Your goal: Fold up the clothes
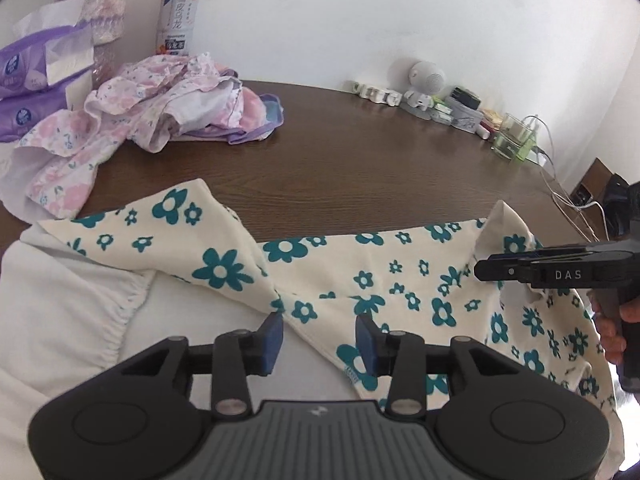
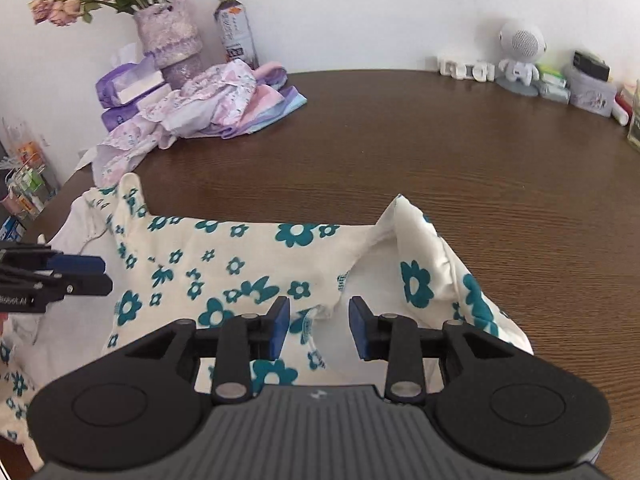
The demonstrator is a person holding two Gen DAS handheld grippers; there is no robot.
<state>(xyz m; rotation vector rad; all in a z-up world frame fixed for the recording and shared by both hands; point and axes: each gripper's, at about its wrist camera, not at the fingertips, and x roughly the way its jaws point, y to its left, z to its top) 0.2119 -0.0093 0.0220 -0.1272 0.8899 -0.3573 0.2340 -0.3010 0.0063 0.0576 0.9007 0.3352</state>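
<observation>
A: Where is the garment being folded?

B: The cream garment with teal flowers (image 2: 248, 264) lies on the brown table (image 2: 440, 152), along the table's near edge. Its white inner side (image 1: 72, 300) shows at the left end, with a gathered seam. At the right end, 1 corner (image 2: 416, 224) stands up in a peak above the table.

A: And the left gripper?

B: The left gripper (image 1: 319, 338) hangs over the garment's middle fold. Its 2 blue pads (image 1: 272, 336) stand partly apart, nothing pinched between them; flowered cloth shows in the gap below.

A: The right gripper?

B: Much the same. The right gripper (image 2: 319, 326) sits over the garment near the raised corner, its pads (image 2: 280, 324) partly apart with cloth visible between them, but the pads do not press on it. In the left wrist view its black body comes in from the side, held by a hand (image 1: 612, 328).

A: What else is on the table?

B: A heap of pink and lilac clothes (image 2: 216, 100) at the table's far left, next to purple tissue packs (image 2: 128, 88), a vase of flowers (image 2: 172, 40) and a bottle (image 2: 236, 28). A small white figure (image 2: 520, 52) stands at the table's far right.
</observation>
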